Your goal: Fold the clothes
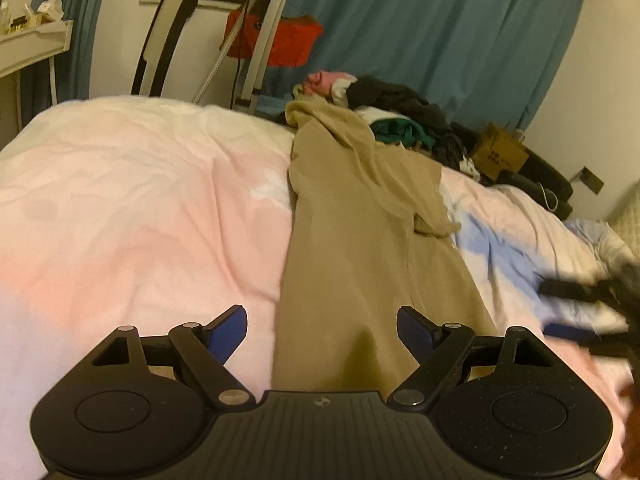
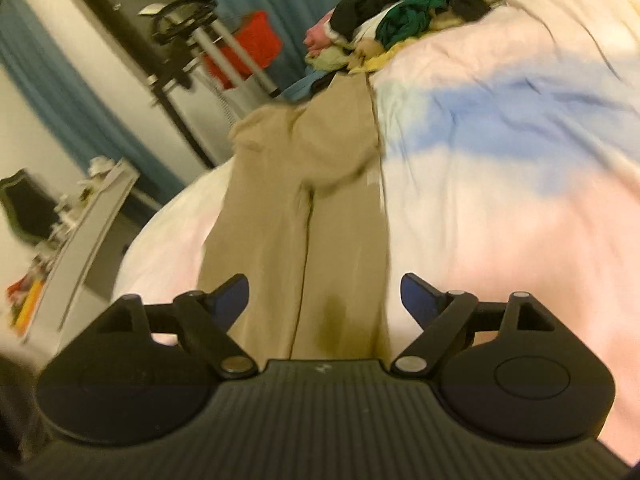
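A long tan garment (image 1: pixel 360 240) lies lengthwise on the bed's pink and blue duvet (image 1: pixel 140 208), one part folded back across its far half. My left gripper (image 1: pixel 322 332) hovers open over the garment's near end, its blue pads apart with nothing between them. My right gripper (image 1: pixel 560 310) shows blurred at the right edge of the left wrist view, open above the duvet. In the right wrist view the right gripper (image 2: pixel 324 300) stands open above the tan garment (image 2: pixel 304 216), which has a dark stain near its close end. Neither gripper holds the cloth.
A pile of mixed clothes (image 1: pixel 400 112) sits at the bed's far end, also seen as a clothes pile (image 2: pixel 412 4). Behind the bed hang teal curtains (image 1: pixel 440 32), with a white frame (image 1: pixel 172 40) and a red item (image 1: pixel 288 40). A cardboard box (image 1: pixel 500 152) stands far right; a cluttered shelf (image 2: pixel 80 216) is at the left.
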`<control>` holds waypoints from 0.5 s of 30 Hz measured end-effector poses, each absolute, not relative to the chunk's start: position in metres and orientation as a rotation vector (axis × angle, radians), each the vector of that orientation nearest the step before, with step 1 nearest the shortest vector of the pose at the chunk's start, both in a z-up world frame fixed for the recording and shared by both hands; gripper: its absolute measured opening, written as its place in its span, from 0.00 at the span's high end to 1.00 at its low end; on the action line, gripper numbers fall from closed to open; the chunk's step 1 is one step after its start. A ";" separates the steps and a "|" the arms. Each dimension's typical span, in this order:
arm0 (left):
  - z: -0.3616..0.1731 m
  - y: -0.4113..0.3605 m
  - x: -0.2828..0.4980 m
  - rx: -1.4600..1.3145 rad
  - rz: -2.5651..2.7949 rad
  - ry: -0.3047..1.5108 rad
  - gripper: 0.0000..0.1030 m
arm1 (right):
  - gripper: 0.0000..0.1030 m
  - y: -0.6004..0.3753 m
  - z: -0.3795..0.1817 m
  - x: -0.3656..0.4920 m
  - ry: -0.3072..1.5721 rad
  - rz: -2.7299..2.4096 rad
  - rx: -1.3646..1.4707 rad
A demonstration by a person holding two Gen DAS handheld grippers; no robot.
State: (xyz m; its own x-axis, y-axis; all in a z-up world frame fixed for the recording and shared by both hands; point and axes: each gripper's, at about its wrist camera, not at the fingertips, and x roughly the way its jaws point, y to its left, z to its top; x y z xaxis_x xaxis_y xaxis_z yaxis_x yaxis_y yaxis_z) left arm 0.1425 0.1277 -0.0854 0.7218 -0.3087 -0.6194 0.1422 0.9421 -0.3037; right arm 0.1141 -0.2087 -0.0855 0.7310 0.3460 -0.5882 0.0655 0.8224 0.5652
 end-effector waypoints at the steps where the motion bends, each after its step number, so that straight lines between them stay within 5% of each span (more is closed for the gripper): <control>1: -0.085 0.129 0.137 -0.258 -0.252 0.738 0.19 | 0.18 -0.212 -0.090 0.097 0.762 0.176 0.623; 8: -0.080 0.132 0.110 -0.345 -0.211 0.822 0.20 | 0.16 -0.235 -0.142 0.037 0.886 0.169 0.963; 15: -0.104 0.152 0.094 -0.435 -0.142 1.005 0.25 | 0.18 -0.230 -0.156 0.039 0.952 0.190 0.982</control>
State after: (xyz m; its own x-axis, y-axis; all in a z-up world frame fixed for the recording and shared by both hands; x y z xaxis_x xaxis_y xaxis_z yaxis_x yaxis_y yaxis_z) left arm 0.0943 0.1523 -0.1044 0.5351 -0.3119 -0.7851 -0.0829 0.9055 -0.4162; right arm 0.0387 -0.2295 -0.1555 0.5991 0.5326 -0.5979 0.2627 0.5747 0.7751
